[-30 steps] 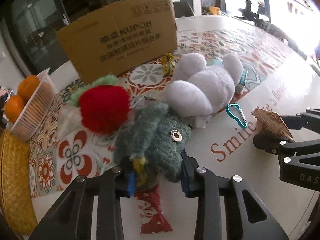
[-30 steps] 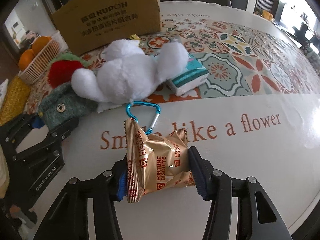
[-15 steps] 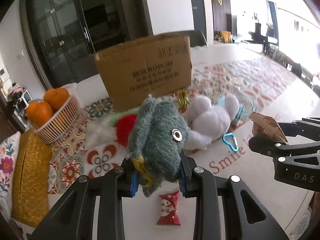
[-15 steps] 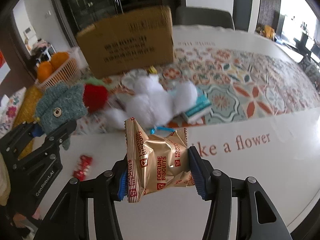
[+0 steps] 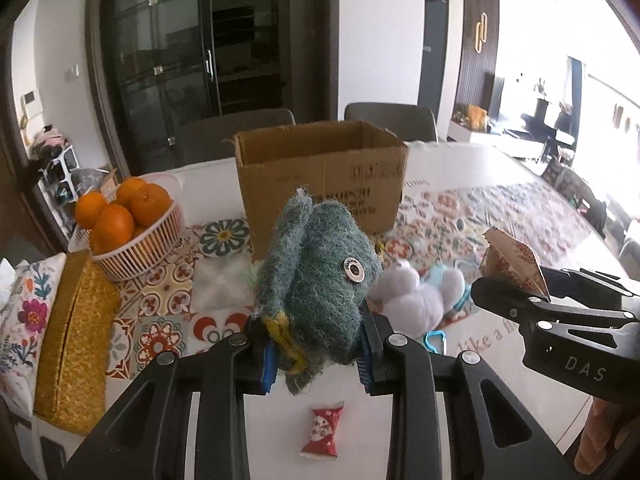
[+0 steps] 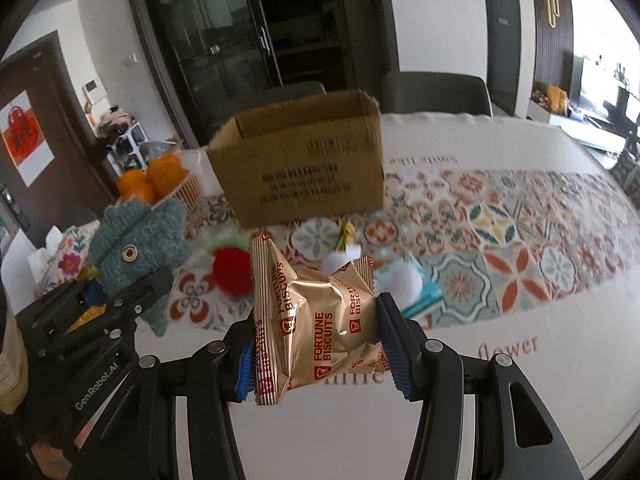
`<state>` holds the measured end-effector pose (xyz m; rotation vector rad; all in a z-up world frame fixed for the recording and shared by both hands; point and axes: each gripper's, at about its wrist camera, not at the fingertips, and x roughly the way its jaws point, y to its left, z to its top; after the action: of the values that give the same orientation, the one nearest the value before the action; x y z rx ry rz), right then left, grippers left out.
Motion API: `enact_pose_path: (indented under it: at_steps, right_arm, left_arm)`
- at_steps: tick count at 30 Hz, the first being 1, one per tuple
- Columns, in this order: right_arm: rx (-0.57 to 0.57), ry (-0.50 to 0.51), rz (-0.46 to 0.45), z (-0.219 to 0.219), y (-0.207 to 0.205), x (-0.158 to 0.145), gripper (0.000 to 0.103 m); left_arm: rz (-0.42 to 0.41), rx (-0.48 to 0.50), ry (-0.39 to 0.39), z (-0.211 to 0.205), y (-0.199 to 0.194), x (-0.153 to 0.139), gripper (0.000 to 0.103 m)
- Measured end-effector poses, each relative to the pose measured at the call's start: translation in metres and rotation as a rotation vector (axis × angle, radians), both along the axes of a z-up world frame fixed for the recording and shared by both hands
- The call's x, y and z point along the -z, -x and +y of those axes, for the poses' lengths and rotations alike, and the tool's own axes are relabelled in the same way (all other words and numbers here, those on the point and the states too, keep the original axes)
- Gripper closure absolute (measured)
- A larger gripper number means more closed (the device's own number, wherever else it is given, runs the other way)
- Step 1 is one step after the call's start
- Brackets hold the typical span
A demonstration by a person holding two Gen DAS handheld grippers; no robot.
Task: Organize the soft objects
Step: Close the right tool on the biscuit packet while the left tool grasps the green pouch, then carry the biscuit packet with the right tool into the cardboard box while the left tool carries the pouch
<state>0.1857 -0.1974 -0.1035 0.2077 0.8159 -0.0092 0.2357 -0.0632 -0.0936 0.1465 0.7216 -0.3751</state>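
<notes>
Right, I have both tools loaded. My left tool (image 5: pixel 316 354) is clamped on the teal felt toy (image 5: pixel 320 284), its blue pads pressing into the lower body while the head and button eye stand above them toward 12 o'clock. It is light and very soft, so it gives under the pads; a hold low on the thick body, as now, seems safer than the thin flap at 11 o'clock. My right tool (image 6: pixel 318 354) is clamped on the gold biscuit packet (image 6: pixel 316 320), pads on its two side seams. I judge the packet light but crinkly, slippery and crushable, so the squeeze wants to stay gentle.

Both things hang clear above the table (image 6: pixel 500 412). The open cardboard box (image 5: pixel 320 172) sits at 12 o'clock, well beyond both tools. On the table near the box lie the white plush (image 5: pixel 416 300) at 3 o'clock of the toy and the red pompom (image 6: pixel 232 270). A red candy (image 5: pixel 322 432) lies at 6 o'clock below my left tool.
</notes>
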Motion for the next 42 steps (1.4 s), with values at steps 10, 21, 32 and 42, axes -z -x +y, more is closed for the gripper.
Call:
enact_pose_path:
  at_steps: [10, 21, 32, 42]
  right_arm:
    - [-0.048, -0.030, -0.057, -0.013, -0.039, -0.036, 0.050]
    - [-0.075, -0.047, -0.105, -0.030, -0.090, -0.067, 0.050]
    - [-0.132, -0.012, -0.107, -0.032, -0.146, -0.081, 0.050]
    - [-0.171, -0.004, -0.063, -0.033, -0.196, -0.086, 0.050]
  left_arm:
    - [-0.061, -0.046, 0.033, -0.007, -0.025, -0.040, 0.072]
    - [-0.117, -0.071, 0.036, -0.020, -0.067, -0.066, 0.072]
    - [-0.090, -0.065, 0.039, -0.028, -0.122, -0.076, 0.072]
    - [-0.078, -0.069, 0.000, -0.028, -0.161, -0.083, 0.072]
